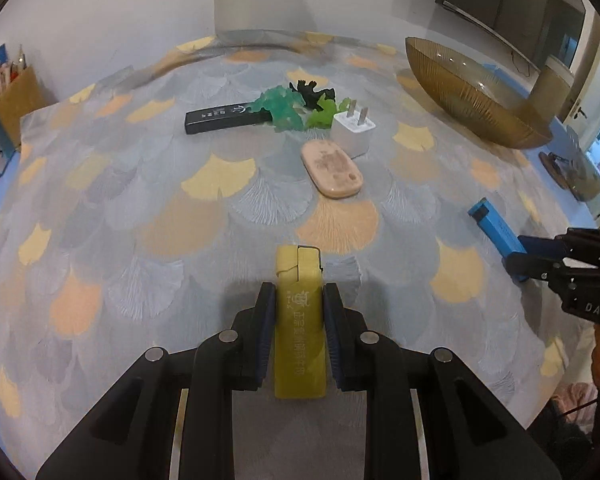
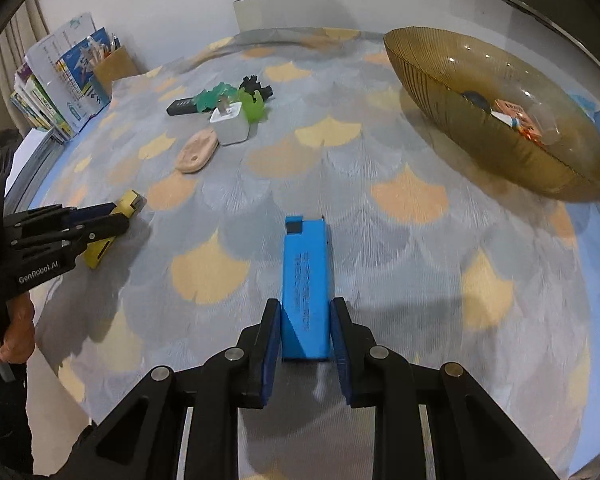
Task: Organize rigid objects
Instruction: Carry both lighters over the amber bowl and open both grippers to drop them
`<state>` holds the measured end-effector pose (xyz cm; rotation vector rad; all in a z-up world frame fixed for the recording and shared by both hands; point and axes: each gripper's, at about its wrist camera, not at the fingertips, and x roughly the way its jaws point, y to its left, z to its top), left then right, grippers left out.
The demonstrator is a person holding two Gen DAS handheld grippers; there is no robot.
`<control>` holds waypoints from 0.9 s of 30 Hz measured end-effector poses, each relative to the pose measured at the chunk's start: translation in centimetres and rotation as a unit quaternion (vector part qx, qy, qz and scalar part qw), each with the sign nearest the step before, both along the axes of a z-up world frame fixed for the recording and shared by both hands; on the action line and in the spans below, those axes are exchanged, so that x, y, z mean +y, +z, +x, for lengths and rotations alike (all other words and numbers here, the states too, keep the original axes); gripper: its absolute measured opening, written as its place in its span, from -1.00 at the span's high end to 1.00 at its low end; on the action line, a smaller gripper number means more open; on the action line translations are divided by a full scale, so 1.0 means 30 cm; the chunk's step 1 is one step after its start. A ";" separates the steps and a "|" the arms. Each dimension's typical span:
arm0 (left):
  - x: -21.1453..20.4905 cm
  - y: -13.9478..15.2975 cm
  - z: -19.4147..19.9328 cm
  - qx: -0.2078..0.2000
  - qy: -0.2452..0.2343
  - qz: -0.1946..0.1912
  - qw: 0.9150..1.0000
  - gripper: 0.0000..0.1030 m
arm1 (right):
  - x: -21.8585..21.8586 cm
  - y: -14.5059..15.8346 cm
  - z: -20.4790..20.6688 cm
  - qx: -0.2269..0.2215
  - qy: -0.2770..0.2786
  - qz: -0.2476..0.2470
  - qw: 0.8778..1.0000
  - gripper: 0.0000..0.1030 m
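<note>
Yellow lighter (image 1: 299, 320) sits between the pads of the left claw (image 1: 299, 336), clamped on its lower half, long axis running straight out along the fingers, cap end pointing away from the claw. Blue lighter (image 2: 306, 292) same deal in the right claw (image 2: 306, 336): pads pressed on both long sides near the base, body sticking forward, striker end farthest from the claw. Both look lifted or just off the patterned surface (image 1: 148, 208); cannot tell for sure whether either base touches the cloth.

The relation that matters: amber glass bowl (image 2: 480, 128) lies ahead and to the right of the right claw, nearer to it than to the left claw, which has it far ahead-right. It already holds a few small items, so it's likely the drop target. Right hand is judged the closer one to unload first; blue lighter would go in cap-first along its long axis.

Ahead of the left claw, well apart: pinkish oval piece (image 1: 331, 174), white plug adapter (image 1: 353, 131) just beyond it, green and black plastic figures (image 1: 300, 106) touching the adapter's far side, black stick-shaped box (image 1: 220, 118) left of those. All not yet sorted.

Person's hand (image 2: 16, 332) grips the left tool's handle at the left edge of the right view.
</note>
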<state>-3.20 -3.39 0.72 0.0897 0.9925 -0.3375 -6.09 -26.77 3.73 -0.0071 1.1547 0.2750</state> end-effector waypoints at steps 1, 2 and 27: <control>-0.004 -0.001 0.002 -0.001 0.001 0.003 1.000 0.57 | 0.002 -0.001 0.000 0.001 0.000 0.001 1.000 0.43; -0.010 -0.001 0.004 0.001 0.001 0.005 1.000 0.50 | 0.009 -0.002 0.004 0.002 0.000 0.000 1.000 0.33; -0.230 0.312 0.022 -0.095 -0.058 -0.060 0.992 0.69 | -0.132 0.257 -0.002 -0.098 -0.072 0.078 0.989 0.54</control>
